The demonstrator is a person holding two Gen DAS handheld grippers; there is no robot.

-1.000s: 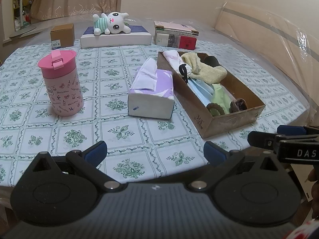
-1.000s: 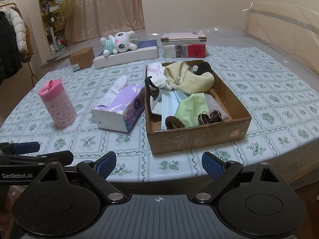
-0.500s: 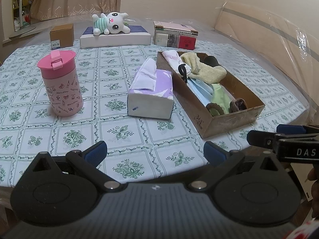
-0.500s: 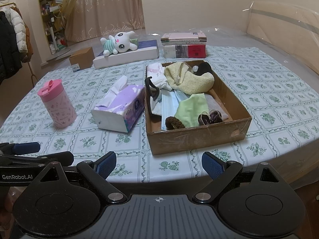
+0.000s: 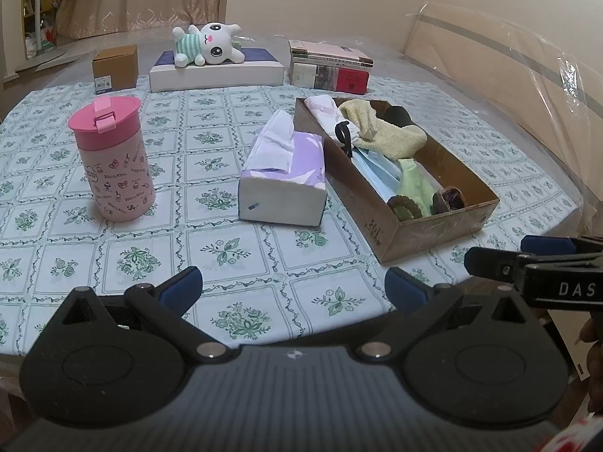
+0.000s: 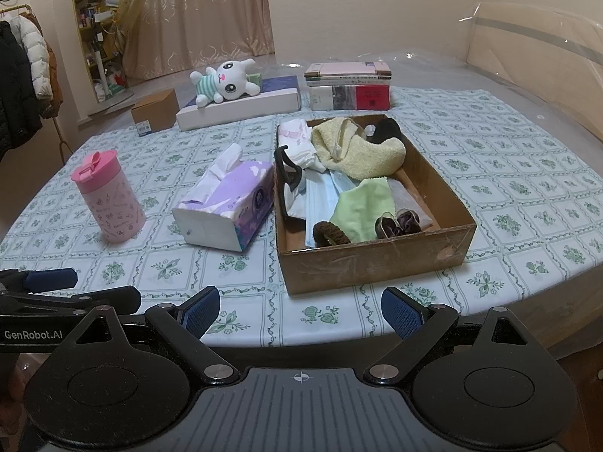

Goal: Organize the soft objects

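Both grippers low at the near table edge, empty. My left gripper [image 5: 294, 290]: jaws spread wide, nothing between the blue pads. My right gripper [image 6: 300, 310]: same, wide and empty.

Ahead and slightly right of my right gripper, the cardboard box [image 6: 377, 260] sits on the floral tablecloth [image 6: 508, 188]. Inside: yellow towel [image 6: 358, 150] toward the far end, blue face masks [image 6: 320, 196] in the middle, green cloth [image 6: 361, 203] over them, brown scrunchie [image 6: 331, 233] and a dark purple scrunchie [image 6: 397, 223] at the near wall.

Purple tissue pack [image 5: 286, 177] straight ahead of my left gripper, just beside the box. Pink tumbler [image 5: 113, 158] ahead-left, upright. Plush bunny [image 5: 207, 43] far ahead, lying on a flat white box [image 5: 216, 71]. Stacked books [image 5: 329, 67] far ahead-right.
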